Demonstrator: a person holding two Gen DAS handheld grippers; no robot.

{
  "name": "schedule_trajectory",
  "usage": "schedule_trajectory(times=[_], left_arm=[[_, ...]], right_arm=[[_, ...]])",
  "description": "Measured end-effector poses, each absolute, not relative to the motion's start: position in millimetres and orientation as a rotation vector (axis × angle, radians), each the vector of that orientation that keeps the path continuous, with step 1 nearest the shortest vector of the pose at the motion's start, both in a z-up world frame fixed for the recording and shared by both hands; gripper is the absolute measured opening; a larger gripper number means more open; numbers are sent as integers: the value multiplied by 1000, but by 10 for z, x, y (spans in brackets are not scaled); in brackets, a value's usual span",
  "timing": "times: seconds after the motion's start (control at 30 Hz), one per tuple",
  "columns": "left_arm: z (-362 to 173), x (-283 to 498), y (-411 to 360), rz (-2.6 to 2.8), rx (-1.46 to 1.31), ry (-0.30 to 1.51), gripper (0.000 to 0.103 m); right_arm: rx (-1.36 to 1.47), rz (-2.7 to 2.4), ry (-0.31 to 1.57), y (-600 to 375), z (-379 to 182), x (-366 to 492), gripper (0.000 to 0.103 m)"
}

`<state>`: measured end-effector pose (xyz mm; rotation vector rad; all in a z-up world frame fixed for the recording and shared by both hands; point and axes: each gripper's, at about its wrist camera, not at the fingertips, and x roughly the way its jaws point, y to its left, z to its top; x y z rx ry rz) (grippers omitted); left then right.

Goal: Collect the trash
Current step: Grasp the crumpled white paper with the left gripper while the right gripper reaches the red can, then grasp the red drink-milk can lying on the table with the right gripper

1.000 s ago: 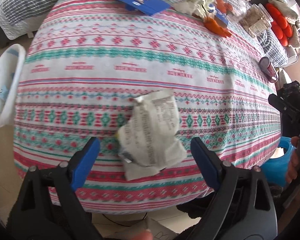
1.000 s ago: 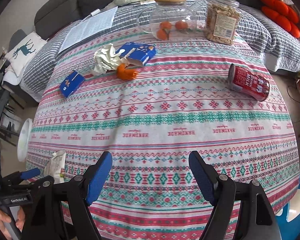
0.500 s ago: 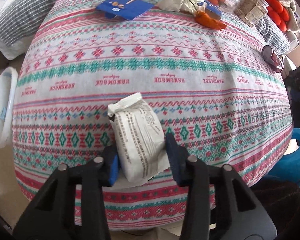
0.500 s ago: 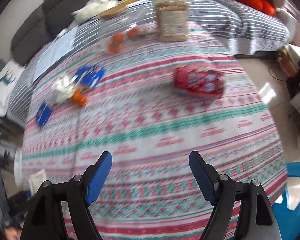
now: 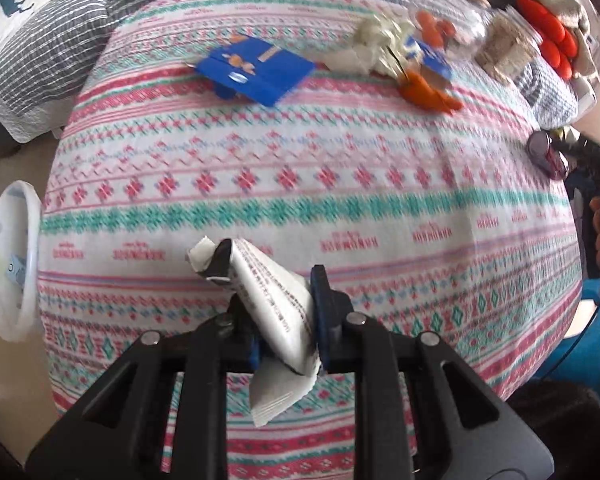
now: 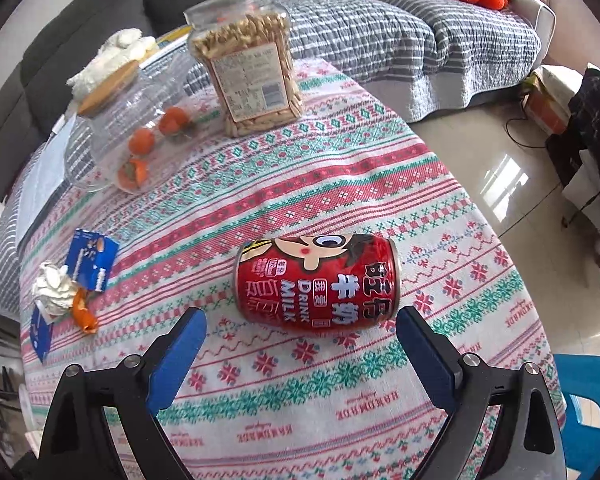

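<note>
**Lin:** Left wrist view first: what is nearest?

**Mo:** The left gripper (image 5: 284,320) is pinching a crumpled white wrapper (image 5: 274,308) between its blue pads, over the near edge of the patterned tablecloth (image 5: 300,184). The wrapper's printed side tilts up toward 11 o'clock, and its lower end hangs below the pads.

**Lin:** And farther out?

**Mo:** At 9 o'clock, off the table edge, a white bin (image 5: 10,272) shows its rim. Toward 12 o'clock a flattened blue box (image 5: 256,70) lies on the cloth; at 1 o'clock sit crumpled paper (image 5: 376,46) and orange peel (image 5: 428,92), blurred. A red can (image 5: 546,156) lies near the edge at 2 o'clock.

**Lin:** Right wrist view?

**Mo:** The right gripper (image 6: 300,344) is spread wide, holding nothing. Just ahead of its pads, apart from both, the red can (image 6: 316,282) lies on its side. At 9 o'clock are white paper (image 6: 54,288), peel (image 6: 82,310) and a blue carton (image 6: 92,260). Farther, at 11 o'clock, a clear jar (image 6: 128,132) lies tipped with orange fruit inside, beside an upright jar of snacks (image 6: 252,64) at 12.
</note>
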<state>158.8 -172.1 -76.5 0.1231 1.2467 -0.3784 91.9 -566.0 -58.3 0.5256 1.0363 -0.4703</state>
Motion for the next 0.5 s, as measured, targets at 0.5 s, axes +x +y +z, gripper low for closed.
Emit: schedule_trajectory(times=[0.5], left_arm=[[-711,1650,-1301,-355,54,1237,22]], right_arm=[[448,-518,1042,-5767,-753,1106,97]])
